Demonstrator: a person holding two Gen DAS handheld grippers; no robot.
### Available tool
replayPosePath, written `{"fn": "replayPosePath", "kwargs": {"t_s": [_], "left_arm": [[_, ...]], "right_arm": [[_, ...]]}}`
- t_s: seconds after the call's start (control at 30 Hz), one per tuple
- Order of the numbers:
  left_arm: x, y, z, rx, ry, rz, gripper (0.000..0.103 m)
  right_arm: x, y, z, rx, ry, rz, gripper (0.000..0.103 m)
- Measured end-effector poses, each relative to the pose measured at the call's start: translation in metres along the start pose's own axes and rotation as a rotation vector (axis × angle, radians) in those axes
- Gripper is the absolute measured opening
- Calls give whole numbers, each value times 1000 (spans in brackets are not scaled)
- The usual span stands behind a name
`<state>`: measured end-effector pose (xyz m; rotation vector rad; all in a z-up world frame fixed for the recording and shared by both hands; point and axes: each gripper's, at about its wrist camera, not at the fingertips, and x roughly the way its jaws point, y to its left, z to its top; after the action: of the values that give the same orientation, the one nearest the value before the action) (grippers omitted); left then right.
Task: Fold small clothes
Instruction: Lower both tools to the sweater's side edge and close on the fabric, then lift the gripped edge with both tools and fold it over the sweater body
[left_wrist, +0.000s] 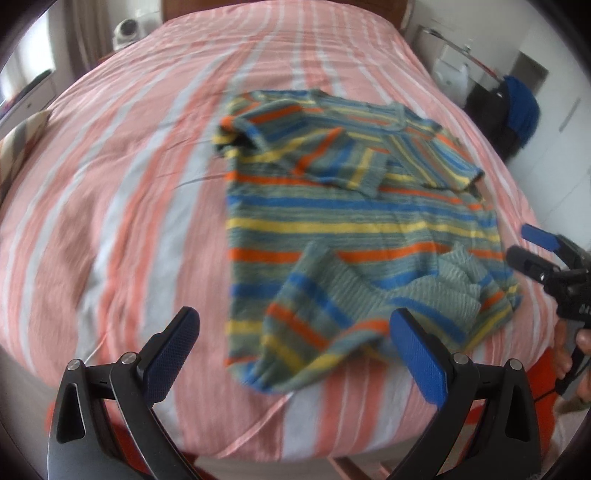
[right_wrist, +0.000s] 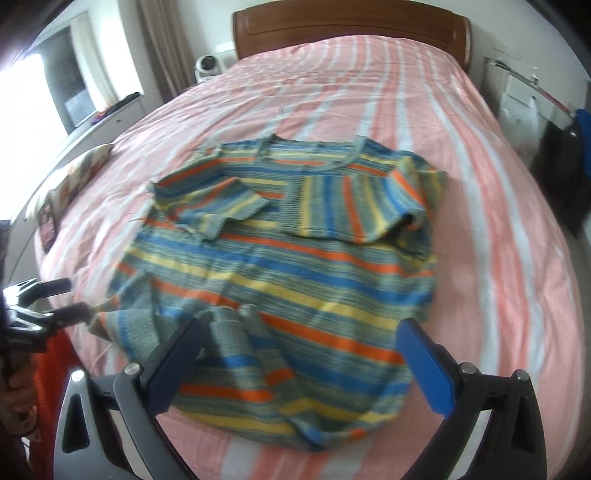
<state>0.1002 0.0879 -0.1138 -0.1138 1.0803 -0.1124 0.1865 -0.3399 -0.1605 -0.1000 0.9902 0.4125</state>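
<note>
Left wrist view: small knitted sweater (left_wrist: 354, 221) with grey-green ground and blue, yellow and orange stripes lies face-up on the pink-and-white striped bedsheet (left_wrist: 122, 206), collar toward the wooden headboard (right_wrist: 351, 29). Both sleeves are already folded across the chest. The hem end nearest the cameras is rumpled, with a flap turned up and its ribbed inside showing.

Left gripper (left_wrist: 291, 350): blue-padded fingers spread wide, nothing between them, hovering over the near hem. In the right wrist view its tips sit close to the sweater's left hem corner; motion blur prevents telling whether they touch the cloth.

Right gripper (right_wrist: 299, 365): fingers likewise wide apart and empty, poised above the near hem, cloth visible between and below them. In the left wrist view it appears at the right edge, near the sweater's right hem corner, seemingly clear of the knit.

Judgement on step: sleeves in, bottom-to-top fold not yet completed; the bunched hem suggests the body fold is the step in hand.

Next move calls for: each gripper lowering to its own hem corner, pinching through both layers, then lifting together and carrying the hem toward the collar, keeping the edge taut and level so the folded sleeves stay put. The loose flap should be flattened first.
</note>
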Motion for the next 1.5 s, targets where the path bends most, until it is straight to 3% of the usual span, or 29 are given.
{"fn": "replayPosePath", "kwargs": {"t_s": [0.07, 0.17, 0.2, 0.33, 0.4, 0.43, 0.5, 0.6, 0.67, 0.73, 0.8, 0.9, 0.97, 1.03, 1.1, 1.17, 1.23, 1.27, 1.3, 1.33, 1.37, 1.5], "left_arm": [[3, -12, -2, 49, -21, -29, 102], [4, -25, -11, 131, -40, -109, 102], [6, -27, -14, 147, -35, -126, 102], [14, -29, -22, 174, 5, -219, 102], [15, -31, -26, 205, 19, -253, 95], [13, -34, -30, 241, 46, -295, 87], [10, -44, -41, 326, 98, -350, 85], [-4, -52, -75, 545, 165, -310, 85], [-13, -44, -94, 595, 228, -309, 85], [-29, -31, -99, 569, 226, -311, 85], [-41, -18, -91, 507, 180, -299, 88], [-53, 7, -56, 322, 52, -305, 94], [-45, 20, -29, 209, 11, -293, 94], [-27, 19, -11, 198, 32, -285, 93], [-3, 7, -3, 260, 77, -233, 92], [19, -4, -3, 310, 125, -181, 75], [31, -6, -8, 331, 172, -195, 58], [33, -9, -9, 342, 174, -198, 48], [32, -11, -11, 355, 165, -203, 41], [29, -14, -15, 368, 158, -222, 17], [25, -14, -19, 375, 158, -245, 4], [-3, -1, -41, 392, 137, -301, 4]], "right_arm": [[10, 8, -2, -27, 12, 102, 102], [22, 24, -15, -81, 74, 302, 89], [26, 28, -20, -98, 100, 329, 88], [37, 36, -42, -150, 164, 340, 80], [36, 34, -47, -147, 169, 354, 72], [35, 32, -49, -146, 170, 367, 70], [27, 31, -54, -164, 184, 410, 64], [16, 32, -72, -280, 276, 438, 62], [9, 31, -92, -383, 361, 406, 62], [2, 23, -107, -412, 409, 373, 62], [-8, 11, -111, -371, 405, 351, 62], [-22, -4, -90, -261, 307, 363, 62], [-23, -10, -67, -202, 224, 348, 62], [-14, -13, -43, -180, 193, 318, 62], [4, -5, -23, -224, 182, 280, 62], [24, 9, -14, -286, 228, 263, 62], [40, 16, -15, -323, 277, 267, 61], [45, 18, -21, -345, 302, 274, 53], [48, 22, -23, -359, 311, 284, 32], [47, 24, -25, -370, 306, 288, 20], [41, 27, -28, -387, 283, 285, 7], [-2, 24, -44, -429, 232, 322, 6]]}}
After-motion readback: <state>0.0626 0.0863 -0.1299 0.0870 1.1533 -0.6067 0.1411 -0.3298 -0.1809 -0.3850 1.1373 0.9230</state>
